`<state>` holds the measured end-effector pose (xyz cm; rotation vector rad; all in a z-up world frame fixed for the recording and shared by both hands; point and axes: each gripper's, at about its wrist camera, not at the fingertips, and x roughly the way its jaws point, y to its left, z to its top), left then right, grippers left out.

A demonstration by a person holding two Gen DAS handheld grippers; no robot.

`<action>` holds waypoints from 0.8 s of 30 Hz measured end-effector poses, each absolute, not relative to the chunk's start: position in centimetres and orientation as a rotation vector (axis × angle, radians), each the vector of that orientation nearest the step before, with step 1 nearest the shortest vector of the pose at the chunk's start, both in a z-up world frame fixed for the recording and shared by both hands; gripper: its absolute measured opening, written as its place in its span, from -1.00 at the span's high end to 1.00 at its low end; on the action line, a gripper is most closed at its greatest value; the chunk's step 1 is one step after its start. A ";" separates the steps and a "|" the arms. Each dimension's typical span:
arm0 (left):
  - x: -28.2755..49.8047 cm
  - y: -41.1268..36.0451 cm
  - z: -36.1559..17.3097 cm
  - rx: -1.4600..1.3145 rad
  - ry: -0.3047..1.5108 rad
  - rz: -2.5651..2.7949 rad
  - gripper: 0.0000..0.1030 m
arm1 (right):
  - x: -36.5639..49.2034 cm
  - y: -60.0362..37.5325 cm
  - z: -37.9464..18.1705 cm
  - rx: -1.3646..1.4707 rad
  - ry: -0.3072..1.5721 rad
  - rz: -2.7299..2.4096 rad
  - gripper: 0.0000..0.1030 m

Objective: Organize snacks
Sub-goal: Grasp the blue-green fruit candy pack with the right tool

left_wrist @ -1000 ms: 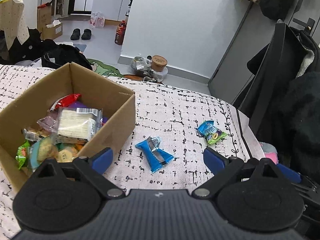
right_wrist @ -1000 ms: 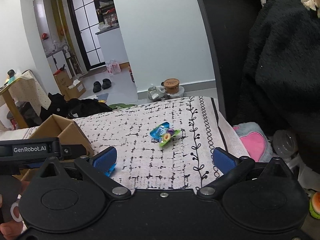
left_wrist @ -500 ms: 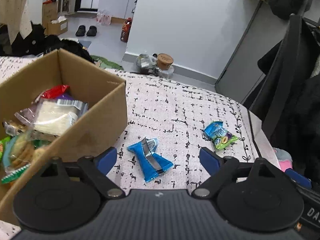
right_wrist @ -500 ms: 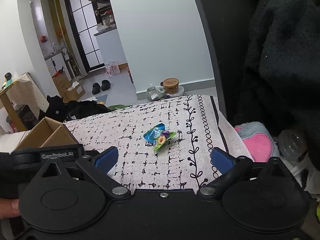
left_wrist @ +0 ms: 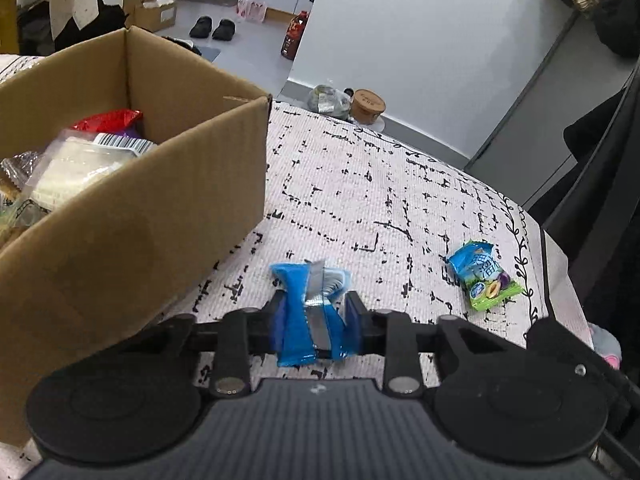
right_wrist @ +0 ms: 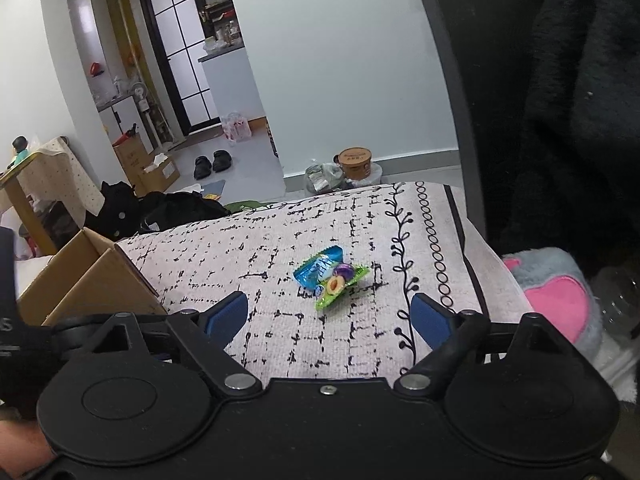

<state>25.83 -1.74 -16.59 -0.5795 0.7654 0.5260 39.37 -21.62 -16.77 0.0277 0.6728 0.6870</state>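
The table (left_wrist: 360, 184), covered with a white cloth with black marks, fills the middle of both views. The cardboard box (left_wrist: 132, 216) takes the left part of the left wrist view and stands on this table; inside it lie several snack packs, among them a clear pack with a barcode (left_wrist: 80, 160) and a red one (left_wrist: 108, 120). In the right wrist view only a corner of the box shows at the lower left.

The left tool (left_wrist: 314, 316) is at the lower centre of its view, and its jaws are closing on the blue snack packet (left_wrist: 298, 312); the pads press its sides, so it is squeezed in the middle.

The right tool (right_wrist: 328, 318) has its jaws wide but closing, with nothing between them. The blue-green candy packet (right_wrist: 330, 276) lies on the cloth just beyond it, in the centre of the frame.
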 end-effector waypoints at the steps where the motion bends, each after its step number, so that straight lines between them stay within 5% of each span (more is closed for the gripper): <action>1: 25.8 -1.7 -16.5 -0.585 0.754 0.517 0.50 | 39.5 -21.6 -16.8 0.028 0.675 0.686 -0.67; 18: 26.4 -1.6 -11.2 -0.480 0.636 0.443 0.56 | 41.6 -18.7 -17.4 0.006 0.672 0.681 -0.48; 24: 26.6 -1.1 -10.2 -0.450 0.630 0.436 0.56 | 42.6 -16.8 -18.8 -0.042 0.708 0.645 -0.16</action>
